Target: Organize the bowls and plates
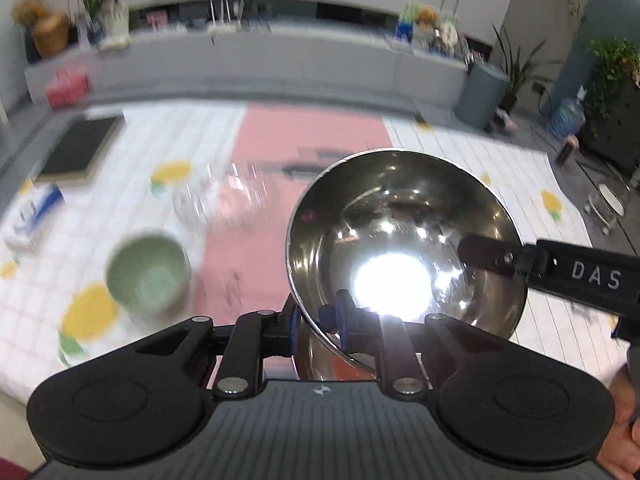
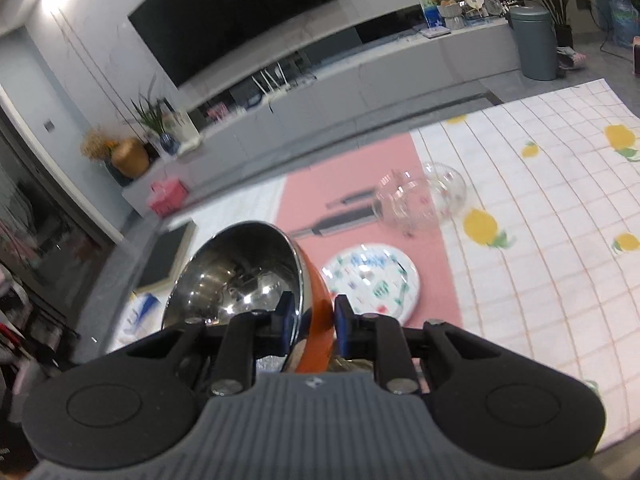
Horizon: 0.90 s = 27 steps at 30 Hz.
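Observation:
A steel bowl (image 1: 404,240) with an orange outside is held up above the table by both grippers. My left gripper (image 1: 316,316) is shut on its near rim. My right gripper (image 2: 311,314) is shut on the rim of the same bowl (image 2: 240,276); its finger (image 1: 488,256) shows reaching in from the right in the left wrist view. A green bowl (image 1: 148,276) sits on the table at the left. A clear glass bowl (image 1: 220,200) stands further back, also in the right wrist view (image 2: 420,196). A patterned white plate (image 2: 372,280) lies on the pink mat.
The table has a lemon-print cloth (image 2: 540,240) and a pink mat (image 1: 312,140). A dark board (image 1: 80,152) and a blue-white tissue pack (image 1: 36,212) lie at the left. Two knives (image 2: 348,212) lie on the mat. A grey cabinet and TV stand behind.

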Each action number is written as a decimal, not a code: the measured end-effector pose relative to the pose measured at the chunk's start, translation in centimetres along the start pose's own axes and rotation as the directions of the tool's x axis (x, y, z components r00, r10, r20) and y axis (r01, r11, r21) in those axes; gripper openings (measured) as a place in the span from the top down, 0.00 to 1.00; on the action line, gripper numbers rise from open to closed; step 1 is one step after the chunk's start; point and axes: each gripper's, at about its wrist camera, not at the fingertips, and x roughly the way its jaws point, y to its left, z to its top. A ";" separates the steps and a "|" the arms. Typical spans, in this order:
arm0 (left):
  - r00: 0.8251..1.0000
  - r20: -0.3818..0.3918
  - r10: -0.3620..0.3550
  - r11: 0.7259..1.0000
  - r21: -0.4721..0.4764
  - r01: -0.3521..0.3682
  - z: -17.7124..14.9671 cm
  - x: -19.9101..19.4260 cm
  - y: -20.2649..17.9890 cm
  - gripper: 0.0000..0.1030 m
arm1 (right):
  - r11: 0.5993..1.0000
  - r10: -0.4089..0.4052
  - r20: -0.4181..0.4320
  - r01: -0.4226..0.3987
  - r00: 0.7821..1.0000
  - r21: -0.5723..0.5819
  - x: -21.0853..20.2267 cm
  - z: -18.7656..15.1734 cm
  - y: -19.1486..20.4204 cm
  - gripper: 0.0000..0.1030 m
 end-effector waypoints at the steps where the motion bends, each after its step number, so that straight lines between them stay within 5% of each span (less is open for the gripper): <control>1: 1.000 -0.020 -0.010 1.000 -0.004 0.010 -0.6 0.5 0.3 0.79 | 0.999 -0.019 -0.012 0.019 1.000 -0.028 0.3 -0.6 0.1 0.81; 14: 0.990 -0.131 0.051 0.995 0.096 -0.038 -3.2 4.4 0.0 0.76 | 0.991 -0.104 -0.139 0.090 0.985 -0.102 3.7 -3.3 -1.0 0.82; 22: 0.986 -0.109 0.127 0.972 0.211 -0.102 -4.7 4.6 -2.2 0.69 | 0.931 -0.244 -0.072 0.213 0.967 -0.296 5.1 -4.5 1.1 0.83; 27: 0.982 -0.091 0.165 0.959 0.247 -0.138 -4.8 4.4 -2.7 0.69 | 0.935 -0.244 -0.087 0.210 0.966 -0.285 5.5 -4.5 0.5 0.83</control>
